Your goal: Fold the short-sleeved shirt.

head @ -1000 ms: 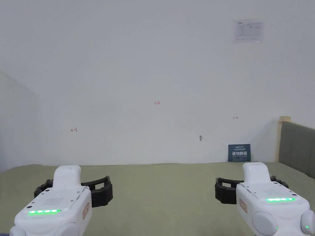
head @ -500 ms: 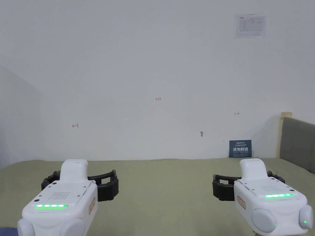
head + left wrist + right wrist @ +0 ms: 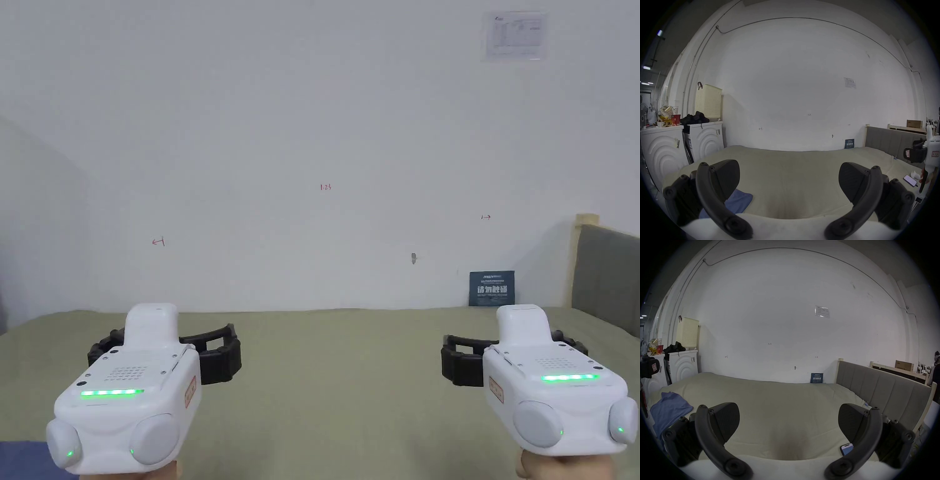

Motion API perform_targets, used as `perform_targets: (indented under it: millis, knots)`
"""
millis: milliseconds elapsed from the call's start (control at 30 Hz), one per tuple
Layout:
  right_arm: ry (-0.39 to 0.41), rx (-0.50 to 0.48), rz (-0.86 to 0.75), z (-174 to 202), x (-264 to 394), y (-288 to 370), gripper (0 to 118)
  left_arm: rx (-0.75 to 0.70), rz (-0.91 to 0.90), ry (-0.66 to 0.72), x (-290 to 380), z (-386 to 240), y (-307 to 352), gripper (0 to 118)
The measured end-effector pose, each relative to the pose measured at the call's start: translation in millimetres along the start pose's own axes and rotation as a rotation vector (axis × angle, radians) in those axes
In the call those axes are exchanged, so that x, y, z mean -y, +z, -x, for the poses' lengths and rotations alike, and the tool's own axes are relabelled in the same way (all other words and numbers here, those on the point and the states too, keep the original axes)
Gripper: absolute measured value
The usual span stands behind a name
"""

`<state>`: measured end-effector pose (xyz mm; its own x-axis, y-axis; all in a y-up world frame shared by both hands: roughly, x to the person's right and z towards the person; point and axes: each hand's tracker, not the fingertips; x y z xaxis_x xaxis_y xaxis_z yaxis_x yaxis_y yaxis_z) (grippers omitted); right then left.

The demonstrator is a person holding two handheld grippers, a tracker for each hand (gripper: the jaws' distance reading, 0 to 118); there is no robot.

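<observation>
Two handheld grippers hovered side by side above a bed [image 3: 325, 387] covered in a pale green sheet, both aimed at a plain white wall [image 3: 281, 137]. The left gripper [image 3: 788, 181] had its jaws spread wide with nothing between them, and the right gripper [image 3: 788, 421] was likewise released and empty. In the head view the left gripper [image 3: 165, 359] and the right gripper [image 3: 509, 362] were held well apart, green indicator lights glowing on their white housings.

The blue short-sleeved shirt [image 3: 669, 408] lay rumpled on the bed's near left corner, below and to the left of the left gripper (a sliver of blue also showed at the bottom left edge of the head view), touched by neither gripper. In the left gripper view the shirt [image 3: 737, 203] showed just beside the left jaw.

A grey padded headboard [image 3: 883, 389] ran along the bed's right side, and a phone [image 3: 910, 180] rested on the sheet near it. Two white washing machines [image 3: 705, 139] stood left of the bed, one carrying a cream laundry basket [image 3: 708, 101].
</observation>
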<state>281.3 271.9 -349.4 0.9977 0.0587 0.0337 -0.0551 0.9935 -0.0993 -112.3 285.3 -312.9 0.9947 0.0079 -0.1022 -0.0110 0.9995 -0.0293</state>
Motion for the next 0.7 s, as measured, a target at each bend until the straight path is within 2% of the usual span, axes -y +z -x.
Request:
perform_targets:
  millis: [400,700]
  knots:
    - [-0.022,0.009,-0.045,-1.2,1.6,7.4,118,-0.025,0.018,0.046,1.6,5.9,3.3,118]
    - [-0.016,-0.019,-0.001,2.9,5.0,2.2,118,0.0,0.001,0.087,-1.0,6.7,6.1,118]
